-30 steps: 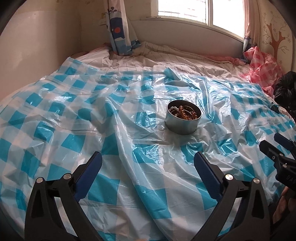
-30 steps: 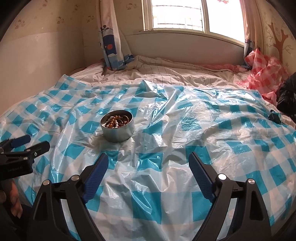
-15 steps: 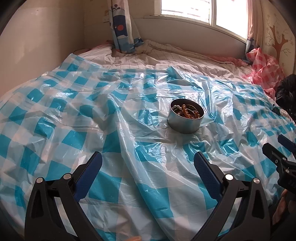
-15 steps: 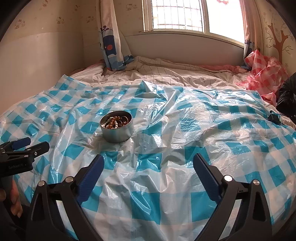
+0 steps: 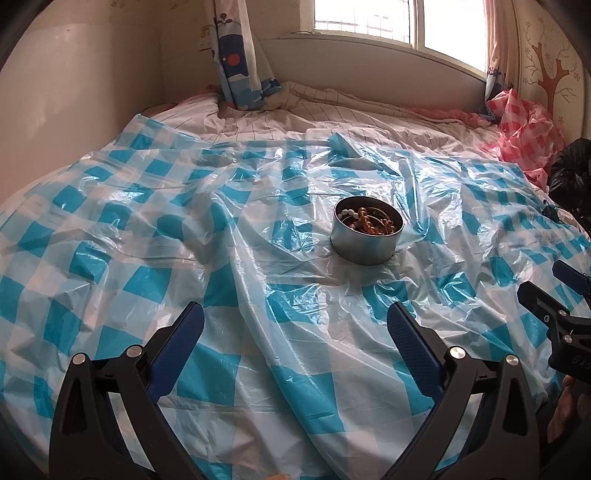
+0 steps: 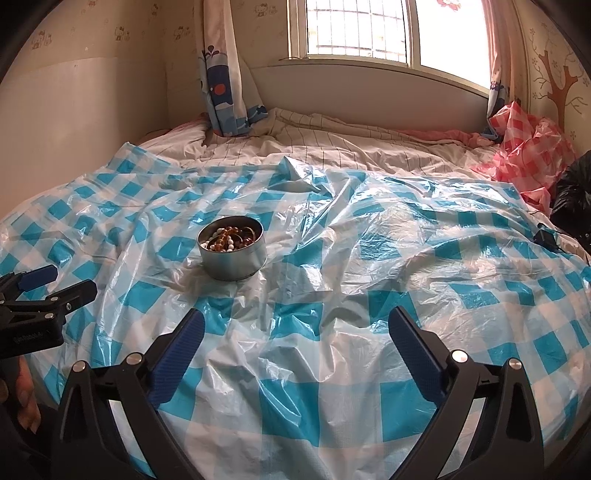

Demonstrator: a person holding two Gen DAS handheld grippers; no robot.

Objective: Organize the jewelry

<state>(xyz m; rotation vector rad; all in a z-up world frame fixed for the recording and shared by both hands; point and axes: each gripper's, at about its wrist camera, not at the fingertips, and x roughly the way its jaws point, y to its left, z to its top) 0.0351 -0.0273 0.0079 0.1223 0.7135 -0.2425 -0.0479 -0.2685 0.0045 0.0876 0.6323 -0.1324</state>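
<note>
As before, tin (image 5: 367, 236) slightly nearer.

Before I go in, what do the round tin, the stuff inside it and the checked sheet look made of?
Round tin: likely thin metal, dull silver-grey with a soft sheen on its wall.
Beads: amber-brown ones look glossy and translucent, maybe glass or resin; the white ones look pearl-like, possibly plastic. Hard to tell.
Checked sheet: thin plastic film, blue and white, wrinkled, with glare on its creases.

A home bedroom, probably a child's: a rumpled bed (image 6: 332, 155) below the window (image 6: 354, 29), cartoon curtain (image 6: 221, 74) beside it.
</note>
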